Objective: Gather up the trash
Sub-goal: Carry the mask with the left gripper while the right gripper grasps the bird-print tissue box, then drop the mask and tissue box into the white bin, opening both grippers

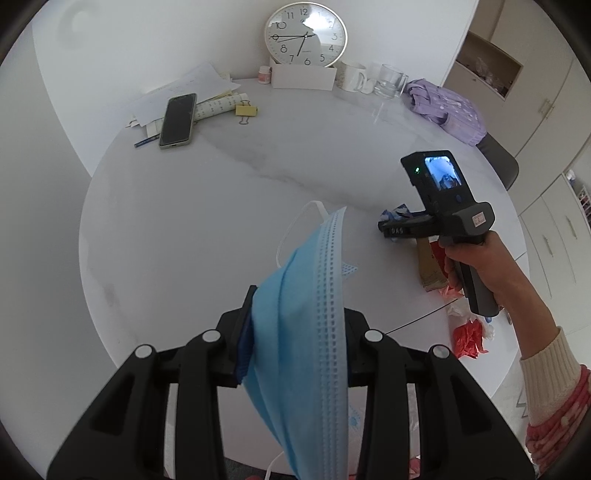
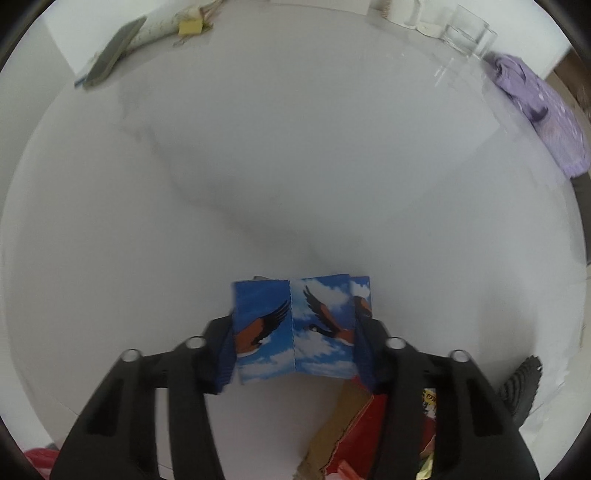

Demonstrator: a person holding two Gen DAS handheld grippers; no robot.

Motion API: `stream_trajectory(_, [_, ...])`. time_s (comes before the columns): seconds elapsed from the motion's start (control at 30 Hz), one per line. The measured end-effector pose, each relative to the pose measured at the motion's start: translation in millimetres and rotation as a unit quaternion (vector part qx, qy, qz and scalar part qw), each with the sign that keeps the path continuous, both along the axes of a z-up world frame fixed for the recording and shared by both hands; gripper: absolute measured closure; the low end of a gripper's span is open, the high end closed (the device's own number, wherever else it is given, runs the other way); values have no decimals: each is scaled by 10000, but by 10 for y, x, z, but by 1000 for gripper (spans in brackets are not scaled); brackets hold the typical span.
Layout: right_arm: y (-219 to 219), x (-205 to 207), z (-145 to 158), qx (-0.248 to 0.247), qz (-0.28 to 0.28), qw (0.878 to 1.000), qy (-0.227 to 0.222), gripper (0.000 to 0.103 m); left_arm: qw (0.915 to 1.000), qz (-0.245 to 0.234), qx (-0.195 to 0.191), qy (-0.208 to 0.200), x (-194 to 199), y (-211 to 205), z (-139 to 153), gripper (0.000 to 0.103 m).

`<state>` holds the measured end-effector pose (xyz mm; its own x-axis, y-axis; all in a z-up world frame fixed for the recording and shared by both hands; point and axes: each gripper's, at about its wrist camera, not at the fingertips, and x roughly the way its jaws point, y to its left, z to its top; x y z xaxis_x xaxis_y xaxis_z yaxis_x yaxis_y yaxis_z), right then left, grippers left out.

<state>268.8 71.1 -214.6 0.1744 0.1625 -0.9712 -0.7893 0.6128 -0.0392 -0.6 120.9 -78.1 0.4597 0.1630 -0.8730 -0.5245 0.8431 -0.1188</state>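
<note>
A home dining room.
Round marble table (image 1: pixel 229 206), wall clock (image 1: pixel 305 35), mugs (image 1: pixel 351 75), built-in cupboards (image 1: pixel 546 107) alongside.

both grippers are matte black plastic with ribbed blue pads (image 1: pixel 243 343) and round silver screws (image 1: pixel 211 336). the right gripper (image 1: pixel 391 230) has a small lit screen (image 1: pixel 443 173), a green light and a red label. the right hand (image 1: pixel 476 254) wears a cream-cuffed, pink-striped sleeve (image 1: pixel 554 398).

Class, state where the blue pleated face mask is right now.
In the left wrist view, the blue pleated face mask hangs pinched in the left gripper, above the near edge of the round white table, left of the right gripper.
</note>
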Motion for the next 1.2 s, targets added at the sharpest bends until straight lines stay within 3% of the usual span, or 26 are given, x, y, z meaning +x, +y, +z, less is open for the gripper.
stream_trajectory(0.23, [-230, 80, 581, 1362, -782, 9870, 348, 67, 9979, -644, 72, -87, 124, 41, 40, 68])
stream_trajectory(0.33, [-575, -106, 998, 2039, -1227, 9707, 338, 67, 9924, -1193, 186, -238, 205, -44, 127, 68])
stream_trajectory(0.43, [-1078, -408, 1362, 2444, -1671, 9550, 146, 67, 9814, -1870, 149, -419, 296, -251, 201, 68])
stream_trajectory(0.53, [-1708, -817, 1628, 2493, -2157, 9439, -190, 67, 9593, -2772, -52, -533, 374, -620, 224, 68])
stream_trajectory(0.63, [-2439, -1269, 1764, 2296, -2853, 9294, -453, 67, 9211, -3845, -327, -517, 406, -1194, 187, 68])
stream_trajectory(0.7, [-2918, -1563, 1784, 2200, -3389, 9131, -552, 67, 8968, -4375, -470, -467, 394, -1549, 160, 68])
stream_trajectory(0.8, [-3690, -2123, 1662, 1866, -4213, 8846, -722, 66, 8595, -5057, -671, -339, 342, -2117, 84, 68])
stream_trajectory(0.93, [-4433, -2640, 1363, 1709, -4969, 8490, -559, 66, 8145, -5700, -1070, 154, 346, -2958, -185, 68])
stream_trajectory(1.03, [-4985, -2933, 1109, 1667, -5348, 8276, -361, 66, 7982, -5928, -972, 441, 281, -3589, -452, 68])
stream_trajectory(1.13, [-5391, -3081, 968, 1547, -5386, 8278, -252, 66, 7935, -5958, -1015, 714, 248, -4044, -704, 68])
stream_trajectory(1.2, [-5632, -3104, 911, 1583, -5303, 8328, -147, 66, 7956, -5876, -1115, 964, 261, -4336, -903, 68])
